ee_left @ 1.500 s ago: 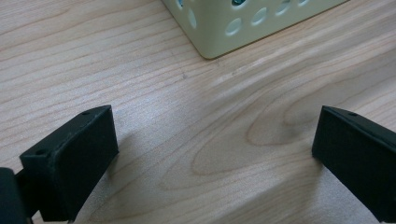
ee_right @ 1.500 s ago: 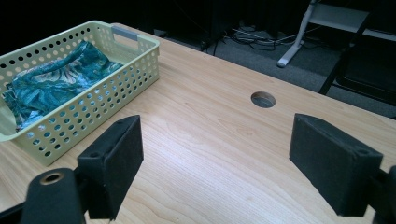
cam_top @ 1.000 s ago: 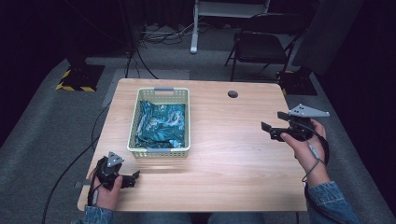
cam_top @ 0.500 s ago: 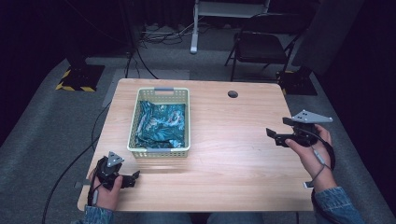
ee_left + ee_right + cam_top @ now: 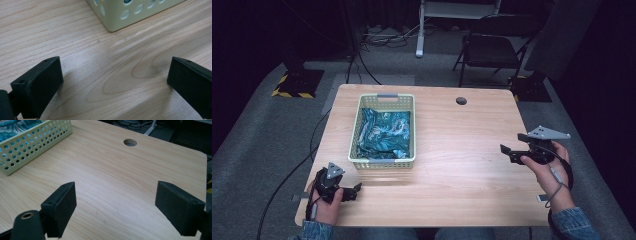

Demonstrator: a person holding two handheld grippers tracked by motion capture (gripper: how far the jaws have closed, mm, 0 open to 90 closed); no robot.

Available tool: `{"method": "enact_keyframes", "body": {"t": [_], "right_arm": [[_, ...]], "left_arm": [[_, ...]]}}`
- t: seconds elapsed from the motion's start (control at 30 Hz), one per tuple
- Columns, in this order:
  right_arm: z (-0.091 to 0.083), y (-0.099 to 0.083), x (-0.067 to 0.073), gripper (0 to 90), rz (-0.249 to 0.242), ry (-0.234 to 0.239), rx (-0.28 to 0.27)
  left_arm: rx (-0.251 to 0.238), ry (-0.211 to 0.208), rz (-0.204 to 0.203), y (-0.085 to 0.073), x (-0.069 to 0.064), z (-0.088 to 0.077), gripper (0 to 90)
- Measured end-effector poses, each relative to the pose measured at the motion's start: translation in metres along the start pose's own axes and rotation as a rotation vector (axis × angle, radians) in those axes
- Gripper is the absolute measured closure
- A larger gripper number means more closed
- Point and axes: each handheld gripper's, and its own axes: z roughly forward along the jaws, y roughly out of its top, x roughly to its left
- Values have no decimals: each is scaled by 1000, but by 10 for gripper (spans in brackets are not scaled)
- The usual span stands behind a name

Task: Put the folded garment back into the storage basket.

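Resting both claws on the counter (image 5: pixel 462 170), left claw (image 5: pixel 354 191) and right claw (image 5: pixel 510 150) spread empty, we judge the basket (image 5: pixel 384 162) with its cloth (image 5: pixel 386 132) the likely next reach.

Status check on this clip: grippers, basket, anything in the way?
Left gripper open, low at near left corner. Right gripper open, empty, raised at right edge. Basket holds crumpled teal bag. Table between them bare.

Matt wood table (image 5: pixel 462 165), perforated plastic basket (image 5: pixel 384 161)
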Motion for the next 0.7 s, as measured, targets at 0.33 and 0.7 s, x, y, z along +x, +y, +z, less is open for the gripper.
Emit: {"method": "enact_keyframes", "body": {"t": [0.33,0.7], "right_arm": [[1,-16,-6,177,14,-9,32],[3,-34,-9,176,26,-6,62]], "left_arm": [[0,0,0,0,0,0,2],[0,0,0,0,0,0,2]]}}
